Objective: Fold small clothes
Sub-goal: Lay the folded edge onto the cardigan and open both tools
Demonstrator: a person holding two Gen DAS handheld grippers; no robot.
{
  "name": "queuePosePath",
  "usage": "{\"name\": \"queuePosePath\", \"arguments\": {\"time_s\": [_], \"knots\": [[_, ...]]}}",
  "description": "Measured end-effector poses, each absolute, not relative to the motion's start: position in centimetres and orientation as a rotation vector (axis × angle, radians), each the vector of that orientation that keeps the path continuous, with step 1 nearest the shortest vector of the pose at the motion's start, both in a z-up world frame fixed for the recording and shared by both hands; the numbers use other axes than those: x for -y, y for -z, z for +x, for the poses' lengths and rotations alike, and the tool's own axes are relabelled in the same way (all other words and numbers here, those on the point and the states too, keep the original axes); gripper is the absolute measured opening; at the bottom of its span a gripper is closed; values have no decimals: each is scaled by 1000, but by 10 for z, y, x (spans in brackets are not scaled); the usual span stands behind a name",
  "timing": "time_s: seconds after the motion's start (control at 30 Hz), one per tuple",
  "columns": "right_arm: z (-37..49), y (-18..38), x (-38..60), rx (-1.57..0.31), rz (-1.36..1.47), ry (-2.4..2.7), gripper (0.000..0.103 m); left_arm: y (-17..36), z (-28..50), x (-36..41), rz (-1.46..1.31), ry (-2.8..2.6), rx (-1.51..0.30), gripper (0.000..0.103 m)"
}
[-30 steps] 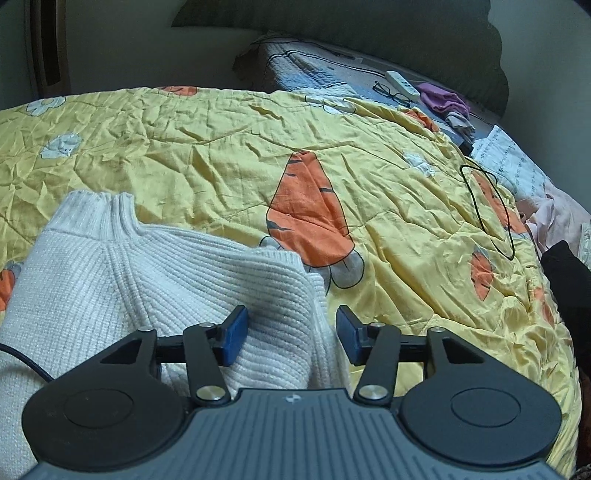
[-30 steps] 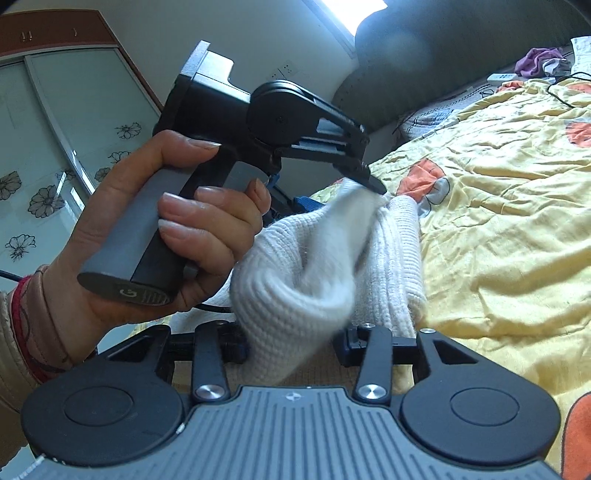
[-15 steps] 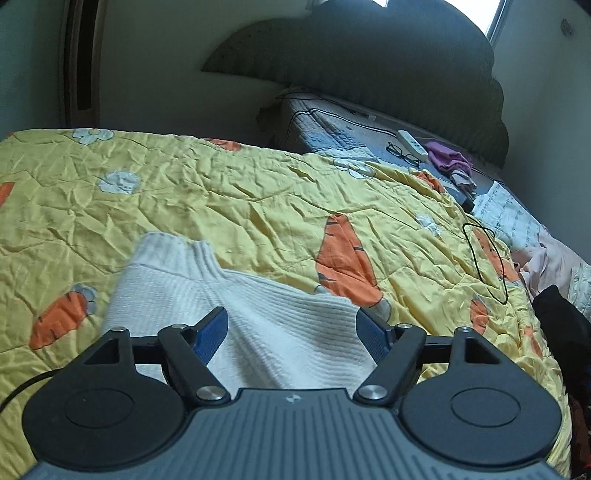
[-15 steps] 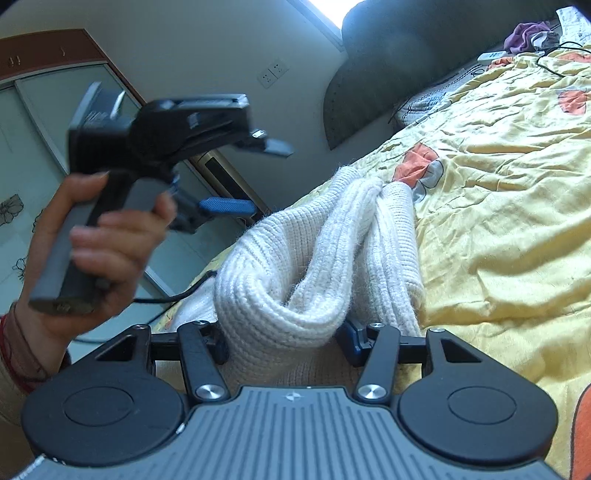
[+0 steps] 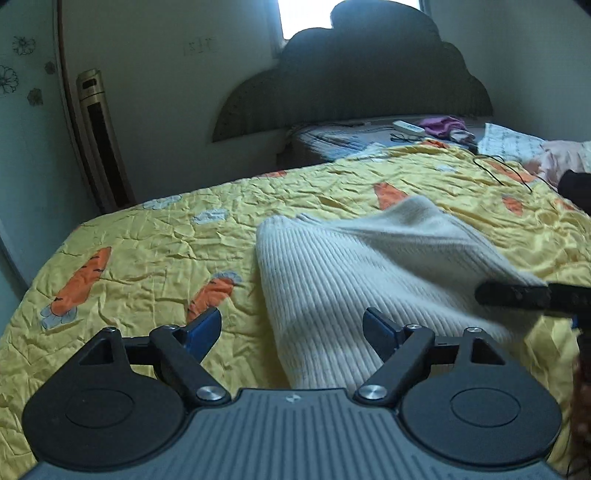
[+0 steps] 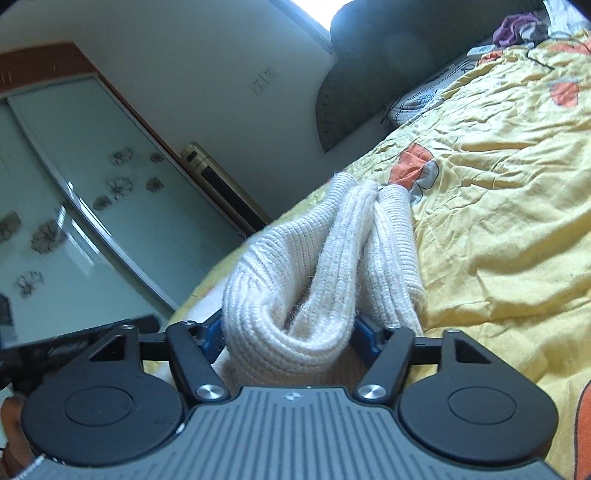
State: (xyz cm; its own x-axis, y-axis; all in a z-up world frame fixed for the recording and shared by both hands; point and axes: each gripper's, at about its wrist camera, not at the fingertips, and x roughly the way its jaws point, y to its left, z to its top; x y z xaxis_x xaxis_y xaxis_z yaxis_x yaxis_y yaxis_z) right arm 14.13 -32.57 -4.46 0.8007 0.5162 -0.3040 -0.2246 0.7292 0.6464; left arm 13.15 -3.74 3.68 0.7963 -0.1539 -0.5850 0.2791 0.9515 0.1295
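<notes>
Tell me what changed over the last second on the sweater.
The left hand-held gripper let go of the white sweater, opened wide and pulled back up and away. The right hand-held gripper stayed shut on the bunched knit; the sweater stays on the yellow quilt.

Left wrist view: dim, cool cast; light comes from the window behind the headboard, blown out white. Walls murky. The sweater has a soft shadow near its lower part, its raised right edge smeared w/ motion blur. Right wrist view: brighter, warmer; window glare at top, quilt well lit, faint reflections on the glass door. Both: strong fisheye bending, dark vignette at corners.
</notes>
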Motion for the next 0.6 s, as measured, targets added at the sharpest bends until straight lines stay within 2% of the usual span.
{"name": "queuePosePath", "arguments": {"time_s": [0.2, 0.6], "knots": [[142, 36, 316, -509, 545, -383, 39, -5, 106, 44, 348, 282, -598, 84], [149, 21, 310, -490, 446, -366, 34, 34, 106, 84, 636, 119, -452, 86]]}}
